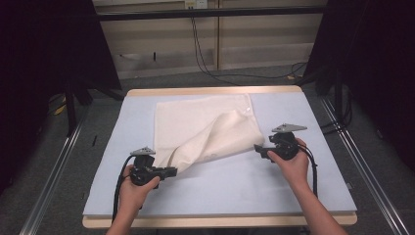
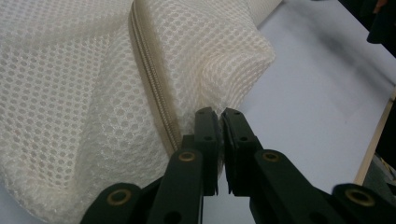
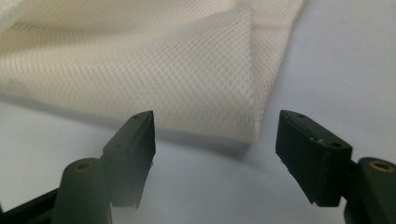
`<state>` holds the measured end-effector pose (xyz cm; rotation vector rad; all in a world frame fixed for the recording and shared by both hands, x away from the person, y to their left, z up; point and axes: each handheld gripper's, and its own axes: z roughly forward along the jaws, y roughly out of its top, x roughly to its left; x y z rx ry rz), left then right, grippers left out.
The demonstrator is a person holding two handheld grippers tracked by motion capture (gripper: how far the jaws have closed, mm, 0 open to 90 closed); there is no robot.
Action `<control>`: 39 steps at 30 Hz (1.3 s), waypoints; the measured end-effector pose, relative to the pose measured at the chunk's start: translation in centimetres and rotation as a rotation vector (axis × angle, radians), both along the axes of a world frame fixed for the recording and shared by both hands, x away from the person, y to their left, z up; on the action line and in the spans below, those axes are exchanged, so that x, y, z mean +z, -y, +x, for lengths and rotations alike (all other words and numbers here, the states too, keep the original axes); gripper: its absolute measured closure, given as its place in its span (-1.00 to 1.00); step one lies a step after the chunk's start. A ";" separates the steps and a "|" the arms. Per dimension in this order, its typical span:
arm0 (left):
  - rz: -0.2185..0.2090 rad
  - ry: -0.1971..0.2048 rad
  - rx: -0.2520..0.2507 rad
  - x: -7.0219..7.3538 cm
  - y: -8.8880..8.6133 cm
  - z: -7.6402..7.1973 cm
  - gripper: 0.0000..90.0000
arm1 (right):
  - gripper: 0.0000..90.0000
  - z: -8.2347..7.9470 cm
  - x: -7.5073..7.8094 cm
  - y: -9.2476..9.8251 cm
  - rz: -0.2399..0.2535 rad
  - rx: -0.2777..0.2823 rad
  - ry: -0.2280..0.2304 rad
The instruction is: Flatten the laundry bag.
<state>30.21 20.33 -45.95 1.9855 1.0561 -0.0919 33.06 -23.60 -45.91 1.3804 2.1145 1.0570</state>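
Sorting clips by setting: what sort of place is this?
Probably a lab recording bay, not a home: a padded table flanked by black curtains, cables trailing over a bare floor, metal rails alongside.

Mesh bag [image 2: 84, 93] cut off at frame edges

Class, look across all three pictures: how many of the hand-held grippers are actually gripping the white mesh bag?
1. The left gripper, at the near-left corner of the mesh bag, is shut on its edge beside the zip. The right gripper, by the bag's right corner, has fingers apart, short of the cloth.
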 end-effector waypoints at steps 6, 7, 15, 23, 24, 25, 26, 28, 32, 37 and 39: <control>-0.008 -0.014 -0.004 -0.2 -0.1 0.0 0.89 | -0.36 2.7 0.3 -0.8 0.022 -0.009 0.001; -0.009 -0.015 -0.008 -0.2 -0.1 0.0 0.89 | -0.37 3.1 0.2 -0.9 0.026 -0.012 -0.008; -0.010 -0.020 -0.006 -0.4 -0.4 -0.2 0.89 | 0.03 4.9 -0.2 -1.8 0.103 0.032 -0.047; -0.006 -0.048 0.016 -0.6 -0.7 -0.3 0.89 | 0.85 2.5 0.1 -0.5 0.152 0.142 0.010; -0.001 -0.050 0.017 -0.6 -0.6 -0.4 0.89 | 0.86 1.9 0.1 -0.4 0.121 0.167 0.023; 0.004 -0.052 0.018 -0.7 -0.7 -0.4 0.89 | 0.87 1.2 0.0 -0.3 0.099 0.191 0.027; 0.012 -0.053 0.019 -0.7 -0.7 -0.4 0.89 | 0.89 0.6 -0.1 -0.1 0.092 0.207 0.033; 0.009 -0.058 0.027 -0.7 -0.8 -0.5 0.89 | 0.90 -0.7 -0.5 0.3 0.086 0.232 0.038; 0.000 -0.071 0.043 -0.6 -1.2 -0.7 0.90 | 0.90 -2.6 -1.4 0.9 0.058 0.267 0.053; 0.009 -0.097 0.058 -0.8 -1.9 -1.0 0.90 | 0.91 -3.8 -2.0 1.2 0.026 0.296 0.054; 0.004 -0.099 0.065 -0.9 -2.3 -1.1 0.91 | 0.91 -4.1 -2.3 1.4 0.026 0.296 0.057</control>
